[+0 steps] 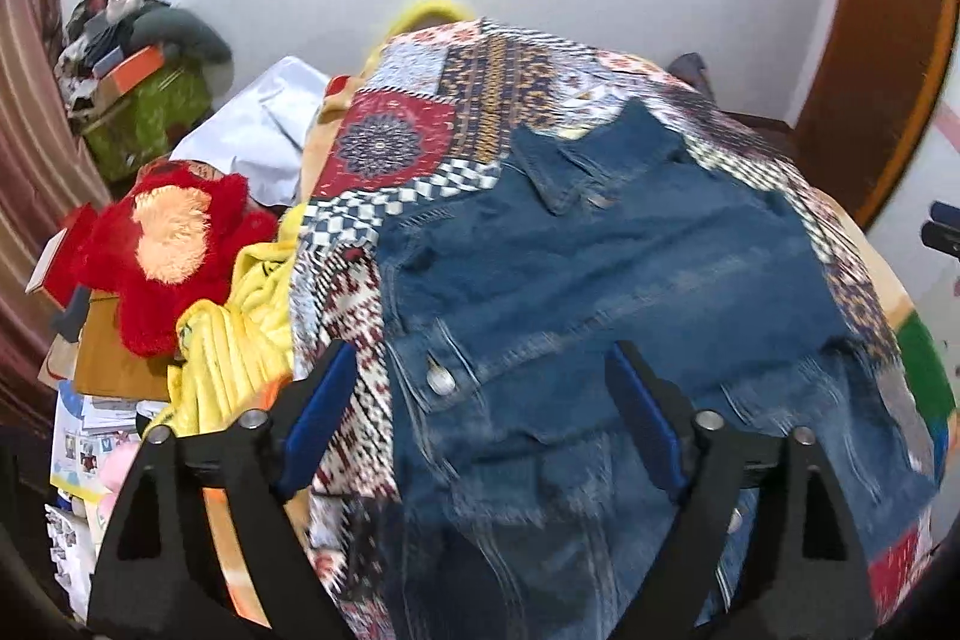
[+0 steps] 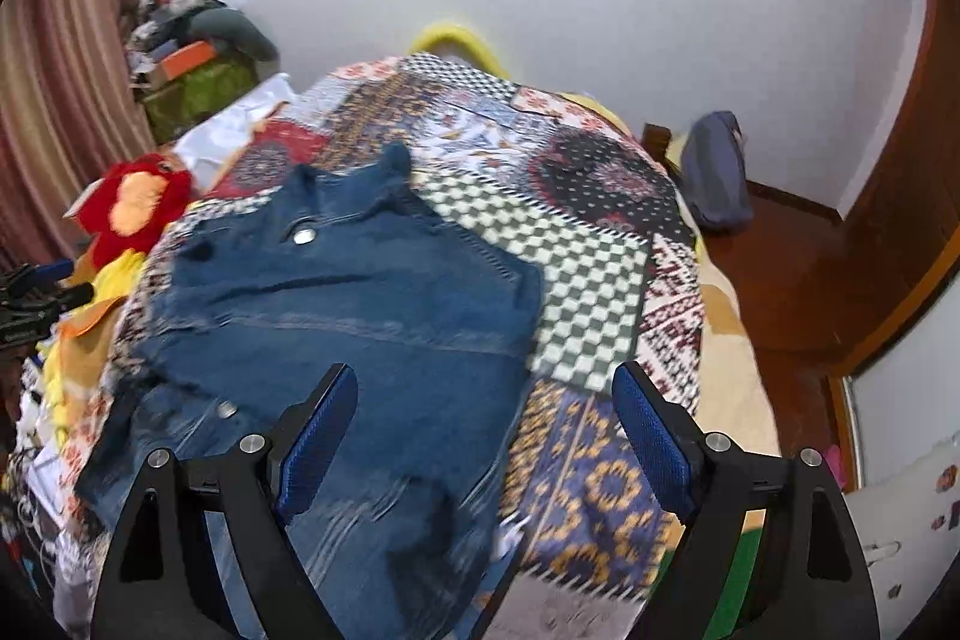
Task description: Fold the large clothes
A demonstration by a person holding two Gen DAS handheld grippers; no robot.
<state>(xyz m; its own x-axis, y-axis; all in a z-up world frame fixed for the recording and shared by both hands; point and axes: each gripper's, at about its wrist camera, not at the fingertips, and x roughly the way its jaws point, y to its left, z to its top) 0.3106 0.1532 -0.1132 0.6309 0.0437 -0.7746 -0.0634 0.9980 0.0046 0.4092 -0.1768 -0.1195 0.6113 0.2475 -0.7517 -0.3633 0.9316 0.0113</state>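
A blue denim jacket (image 1: 600, 292) lies spread on a patchwork bedspread (image 1: 420, 124), collar toward the far wall. My left gripper (image 1: 480, 370) is open and empty above the jacket's lower left part, near a metal button (image 1: 441, 381). In the right wrist view the jacket (image 2: 336, 304) lies left of centre on the bedspread (image 2: 588, 292). My right gripper (image 2: 483, 394) is open and empty above the jacket's lower right edge. Each gripper shows at the edge of the other's view: the right one (image 1: 942, 226) and the left one (image 2: 42, 292).
A red plush toy (image 1: 168, 244), yellow cloth (image 1: 240, 340) and papers crowd the bed's left side. A cluttered green box (image 1: 144, 112) stands by the curtain. A blue bag (image 2: 717, 178) sits on the wooden floor at the right. A wooden door (image 1: 882, 58) is at the right.
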